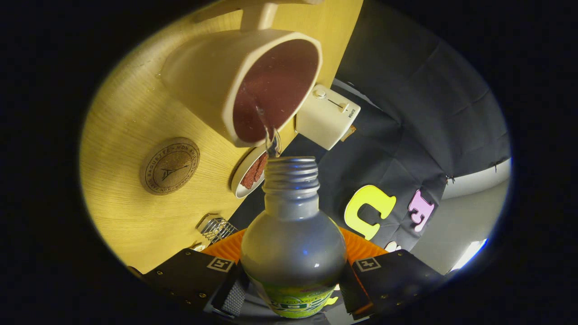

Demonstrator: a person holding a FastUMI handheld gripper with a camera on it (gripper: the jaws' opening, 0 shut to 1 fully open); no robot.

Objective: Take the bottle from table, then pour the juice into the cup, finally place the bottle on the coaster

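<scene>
Jaws [292, 293] clamp bottle [292, 234] | tilted, mouth at cup [253, 85] rim

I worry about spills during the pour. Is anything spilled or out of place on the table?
Nothing stands out. The gripper is shut on the bottle, whose stream falls inside the cup. No liquid shows on the table, and the coaster lies flat and bare.

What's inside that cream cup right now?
The cup shows a dark red inside, with a thin stream falling from the bottle held in the gripper. Its depth is hard to judge.
</scene>
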